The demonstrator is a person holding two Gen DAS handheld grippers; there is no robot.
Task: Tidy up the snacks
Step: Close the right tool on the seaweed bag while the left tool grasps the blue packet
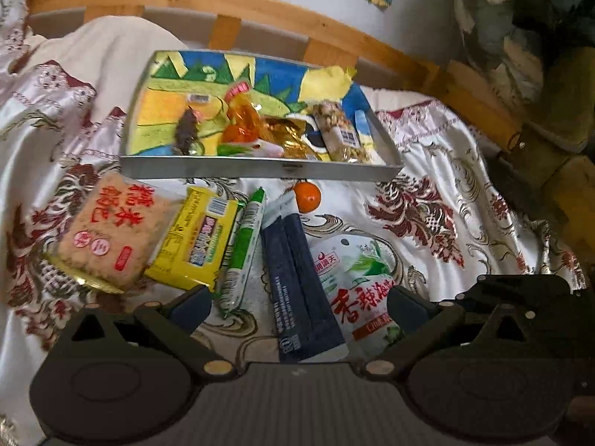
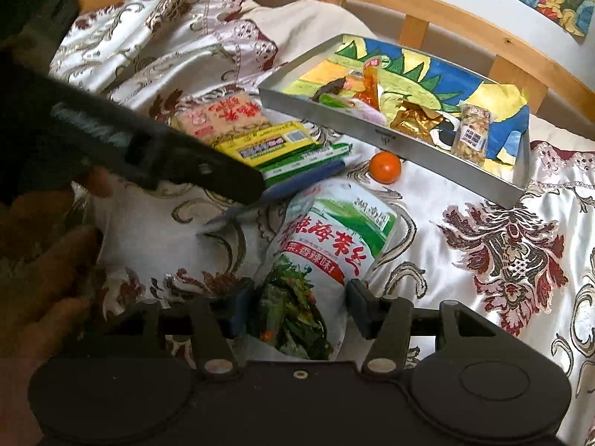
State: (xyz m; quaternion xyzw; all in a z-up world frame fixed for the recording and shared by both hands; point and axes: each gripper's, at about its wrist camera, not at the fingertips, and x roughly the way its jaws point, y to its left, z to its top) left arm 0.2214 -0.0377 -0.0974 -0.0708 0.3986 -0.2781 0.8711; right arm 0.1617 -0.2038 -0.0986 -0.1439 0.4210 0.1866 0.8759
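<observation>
Two fingers of the right gripper stand on either side of the seaweed pouch's lower end; whether they press it I cannot tell. Left gripper fingers stand wide over a dark blue packet, gripping nothing. Beyond lie a green stick, yellow packet, rice cracker pack and orange on the bed cover. A metal tray with snacks lies farther, near the headboard.

Likely a home bedroom: patterned bedspread, wooden bed rail.
</observation>
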